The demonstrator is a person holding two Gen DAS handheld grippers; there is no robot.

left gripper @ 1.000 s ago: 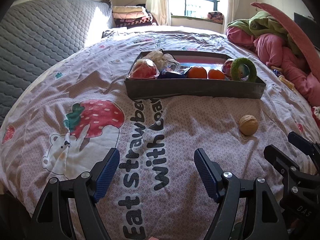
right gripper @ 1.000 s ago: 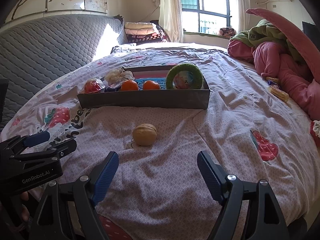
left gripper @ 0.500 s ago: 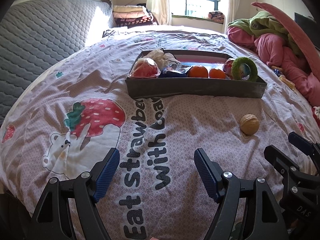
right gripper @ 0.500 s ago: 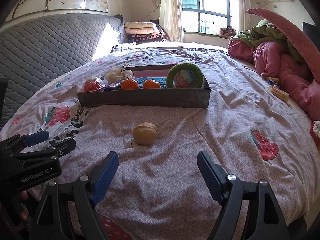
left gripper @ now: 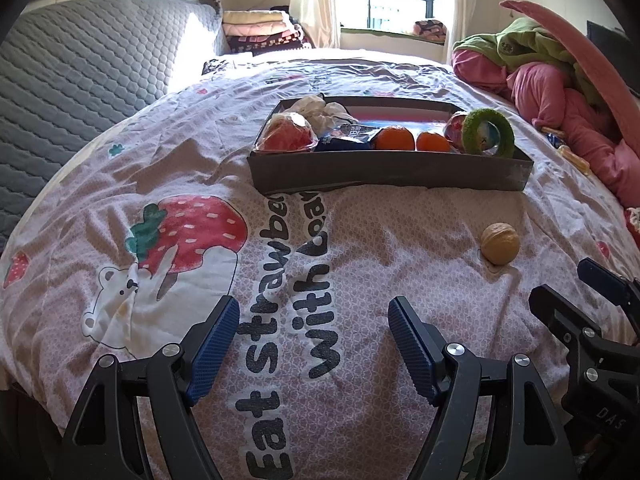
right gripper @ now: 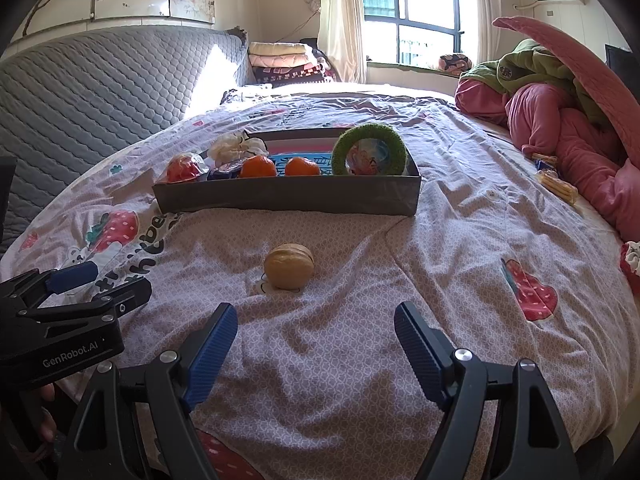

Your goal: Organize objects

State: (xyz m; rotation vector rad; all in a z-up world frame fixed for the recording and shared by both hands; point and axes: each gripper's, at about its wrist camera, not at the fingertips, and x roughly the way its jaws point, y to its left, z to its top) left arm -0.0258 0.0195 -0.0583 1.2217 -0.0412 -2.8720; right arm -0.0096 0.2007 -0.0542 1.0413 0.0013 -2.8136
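A tan, ridged walnut, roughly round with a seam across its top, is seen lying alone on the bedspread between the near edge of the bed and the dark grey box, apart from both. The box is set further toward the middle of the bed, its long front wall facing the cameras; inside it, from left to right, a red item in clear wrap, a dark blue packet, 2 oranges and a green ring propped against the right end are lined up, with a crumpled white item behind them. The right gripper is held above the bedspread near the bed's near edge, its 2 blue-padded fingers spread wide with nothing between them, and the walnut is seen just ahead of its gap, slightly left of centre. The left gripper is likewise released and empty, over the printed lettering near the same edge, with the walnut off to its right. Bare bedspread is seen around the walnut on all sides. The right edge of the bed is crowded by a heap of pink and green bedding; a quilted grey headboard runs along the left edge.
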